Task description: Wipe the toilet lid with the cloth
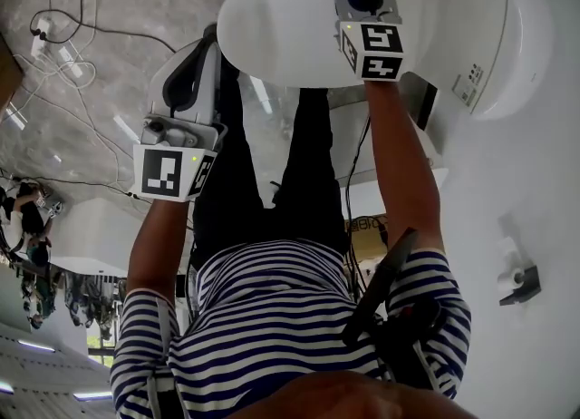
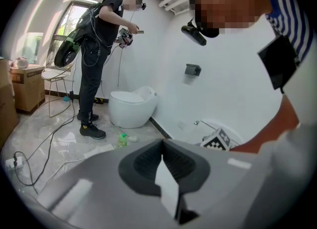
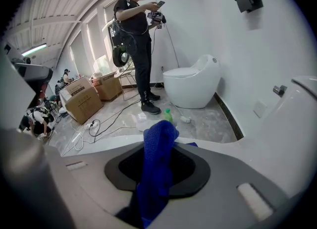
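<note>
Head view, toilet lid: broad, white, glossy and closed, and the largest thing in reach. It reads as hard and slick, so a cloth should glide on it and may skid if pressed unevenly.
Left tongs: pressed together with nothing between them, held off to the side of the lid, apart from it.
Right tongs: pinching the cloth between their pads, poised over the lid's far part. Whether the cloth touches the lid I cannot tell.
Cloth: blue, towel-like weave, bunched into a narrow fold that runs through the tongs, with a tuft standing out past the tips. It is in the right tongs, above the lid.
Handling, cloth: probably light, soft and limp. It will sag and fold rather than hold a shape, and it won't break.
Where to hold: the bunched middle, as it is now, leaves loose cloth ahead of the tips to meet the lid. A grip nearer the edge would likely let it slip out.
</note>
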{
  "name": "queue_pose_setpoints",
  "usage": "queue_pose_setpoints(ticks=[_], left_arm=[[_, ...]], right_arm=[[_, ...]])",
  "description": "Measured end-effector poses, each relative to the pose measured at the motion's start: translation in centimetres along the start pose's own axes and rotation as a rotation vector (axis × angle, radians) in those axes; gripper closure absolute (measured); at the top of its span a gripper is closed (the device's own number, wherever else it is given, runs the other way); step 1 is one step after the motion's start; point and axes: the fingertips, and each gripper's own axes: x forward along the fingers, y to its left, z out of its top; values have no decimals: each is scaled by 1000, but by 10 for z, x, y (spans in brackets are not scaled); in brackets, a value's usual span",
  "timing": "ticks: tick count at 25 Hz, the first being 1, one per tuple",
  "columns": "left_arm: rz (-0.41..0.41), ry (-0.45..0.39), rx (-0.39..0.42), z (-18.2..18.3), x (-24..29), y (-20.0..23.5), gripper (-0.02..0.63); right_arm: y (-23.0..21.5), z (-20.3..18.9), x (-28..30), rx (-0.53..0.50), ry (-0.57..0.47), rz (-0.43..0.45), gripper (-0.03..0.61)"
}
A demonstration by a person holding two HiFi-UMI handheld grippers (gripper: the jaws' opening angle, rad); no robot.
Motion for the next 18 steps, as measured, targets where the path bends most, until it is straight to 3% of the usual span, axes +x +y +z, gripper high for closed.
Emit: queue_pose_setpoints(ticks=[18], left_arm=[[48,-25,-20,-7,-43,40,612]], right_arm=[[149,0,30,-80,21,187,474]])
